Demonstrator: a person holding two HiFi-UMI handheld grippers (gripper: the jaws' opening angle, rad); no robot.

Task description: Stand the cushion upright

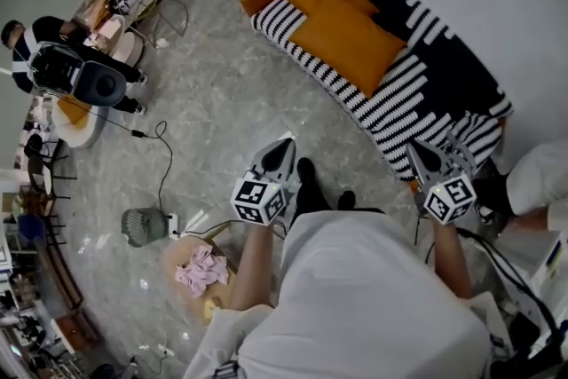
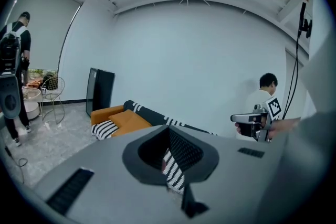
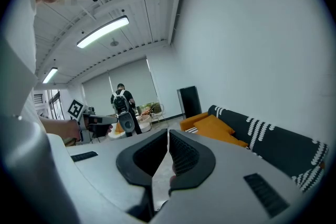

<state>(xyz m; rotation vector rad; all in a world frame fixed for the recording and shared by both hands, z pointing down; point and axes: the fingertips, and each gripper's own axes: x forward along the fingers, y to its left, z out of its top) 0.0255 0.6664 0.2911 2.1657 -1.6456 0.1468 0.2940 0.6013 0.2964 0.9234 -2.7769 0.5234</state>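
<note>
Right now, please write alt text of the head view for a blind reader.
An orange cushion lies flat on a black-and-white striped sofa. Seen from above, a person in white points the left gripper and right gripper, both shut, toward it over a grey floor.

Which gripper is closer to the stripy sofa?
The right gripper; it shows against the striped sofa, while the left gripper is over grey floor.

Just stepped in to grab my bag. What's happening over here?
A person stands facing the striped sofa with a claw in each hand. The left claw and right claw are both shut and empty, held short of the sofa. The orange cushion lies flat on the seat, not yet stood up.
</note>
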